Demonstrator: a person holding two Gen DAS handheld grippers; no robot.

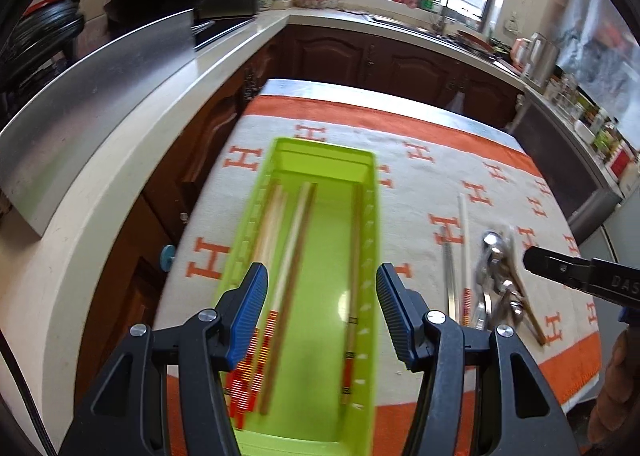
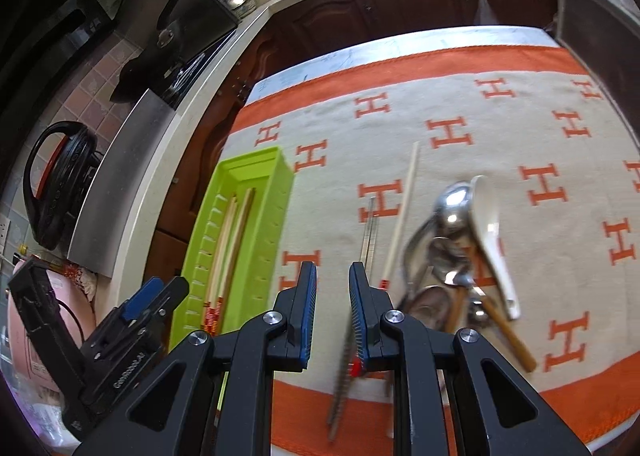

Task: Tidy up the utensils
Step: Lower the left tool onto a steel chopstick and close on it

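A lime-green tray [image 1: 320, 147] lies lengthwise on the orange-and-cream cloth and holds several chopsticks [image 1: 292, 240] with red ends. My left gripper [image 1: 320, 296] hovers over the tray's near half, open and empty. To its right lie a pale chopstick [image 1: 464, 240], metal chopsticks [image 1: 450, 272] and a pile of spoons [image 1: 496, 276]. In the right wrist view my right gripper [image 2: 333, 284] stands above the cloth with a narrow gap between its pads. A metal chopstick [image 2: 370, 232] lies on the cloth and runs under its right finger. A white spoon [image 2: 496, 240] leans on the metal spoons [image 2: 452, 207].
A pale countertop [image 1: 120, 183] with a steel panel [image 1: 100, 95] runs along the left, dark wood cabinets [image 1: 400, 59] behind. The cloth [image 2: 520, 127] stretches bare at the far right. A hand [image 1: 616, 388] shows at the right edge. The left gripper's body [image 2: 120, 344] sits beside the tray [image 2: 280, 175].
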